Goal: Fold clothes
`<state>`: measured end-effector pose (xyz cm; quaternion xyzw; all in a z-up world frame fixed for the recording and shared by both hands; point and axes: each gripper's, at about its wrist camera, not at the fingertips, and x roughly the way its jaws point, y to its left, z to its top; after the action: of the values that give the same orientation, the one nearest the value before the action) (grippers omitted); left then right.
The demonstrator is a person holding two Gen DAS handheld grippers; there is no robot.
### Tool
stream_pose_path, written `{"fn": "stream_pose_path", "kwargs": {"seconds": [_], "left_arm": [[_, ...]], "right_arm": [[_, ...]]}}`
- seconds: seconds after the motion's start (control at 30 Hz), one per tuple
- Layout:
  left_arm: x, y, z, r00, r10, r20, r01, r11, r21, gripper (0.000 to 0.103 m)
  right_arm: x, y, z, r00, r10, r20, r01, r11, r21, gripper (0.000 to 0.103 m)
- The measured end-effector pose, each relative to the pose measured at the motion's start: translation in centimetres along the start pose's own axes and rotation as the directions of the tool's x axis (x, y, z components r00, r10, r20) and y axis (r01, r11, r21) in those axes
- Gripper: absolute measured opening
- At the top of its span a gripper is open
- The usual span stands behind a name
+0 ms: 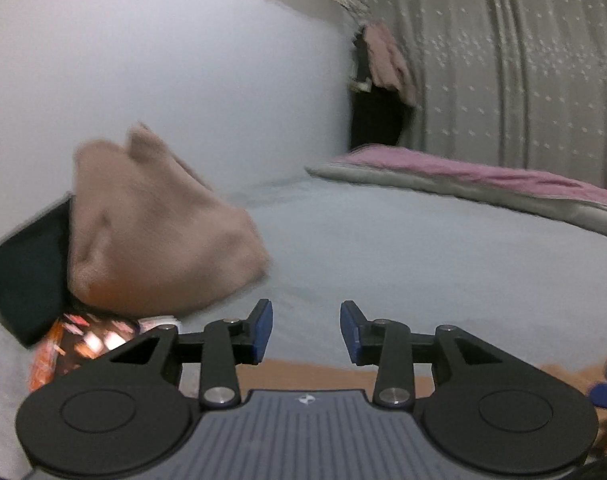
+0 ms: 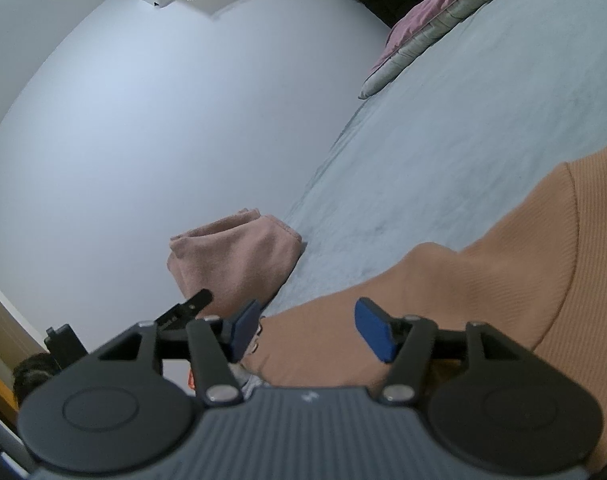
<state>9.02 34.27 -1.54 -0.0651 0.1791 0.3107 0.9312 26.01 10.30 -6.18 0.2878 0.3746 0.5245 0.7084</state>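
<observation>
- Lying at far left in the left wrist view, a dark cloth [image 1: 27,272] is sitting under a folded pink towel [image 1: 151,232], both on the bed [image 1: 383,248] against the wall [image 1: 163,60]; a printed packet [image 1: 83,340] is peeking out below them.
- Sitting apart, the left gripper [image 1: 306,330] jaws are holding nothing; only grey sheet is showing between the blue pads [image 1: 262,330].
- Showing just under the left gripper, an edge of the orange top [image 1: 323,376] is lying low in frame, not pinched.
- Lying further right, a pink-and-grey quilt [image 1: 483,184] is bunched by the curtain [image 1: 523,60], well apart from the work.
- Turning to the right wrist view: the pink towel is standing near the wall, left of centre.
- Hanging apart too, the right gripper [image 2: 309,332] is hovering over the orange top, which is spreading from between the jaws out to the right edge; the pads are not pressing on it.
- Judging the step: one item is looking done and stacked, and the orange top is being taken up next, with no grasp made.
- Judging the next move: both grippers are needing to drop onto an edge or corner of the top and close, then lift it to lay flat; the knit is looking soft and apt to sag.
</observation>
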Motion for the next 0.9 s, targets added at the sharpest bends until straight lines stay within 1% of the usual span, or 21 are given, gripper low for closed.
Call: {"fn": "stream_pose_path", "kwargs": {"seconds": [0.13,0.3,0.43,0.8,0.9], "left_arm": [[0.9,-1.5,-1.0,0.995,-0.072,-0.07,0.069,0.997,-0.04,0.037],[1.0,-3.6,-2.0,0.988,-0.111,-0.106,0.112,0.994,0.0,0.038],[0.8,-4.2,-2.6,0.984,-0.12,-0.129,0.123,0.992,0.018,0.04],[1.2,-3.3,-2.9,0.974,-0.14,-0.176,0.133,0.99,-0.047,0.046],[1.3,-3.4,-2.9,0.972,-0.146,-0.183,0.139,0.989,-0.05,0.047]], "right_arm": [[-0.1,0.3,0.0,1.0,-0.007,0.001,0.007,1.0,-0.005,0.058],[-0.1,0.4,-0.1,1.0,-0.022,0.003,0.022,1.0,-0.006,0.06],[0.0,0.5,-0.1,1.0,-0.029,0.004,0.029,1.0,-0.004,0.061],[0.2,0.6,0.0,0.999,-0.037,0.001,0.037,0.999,-0.002,0.062],[0.2,0.6,0.0,0.999,-0.036,0.001,0.036,0.999,-0.001,0.062]]}}
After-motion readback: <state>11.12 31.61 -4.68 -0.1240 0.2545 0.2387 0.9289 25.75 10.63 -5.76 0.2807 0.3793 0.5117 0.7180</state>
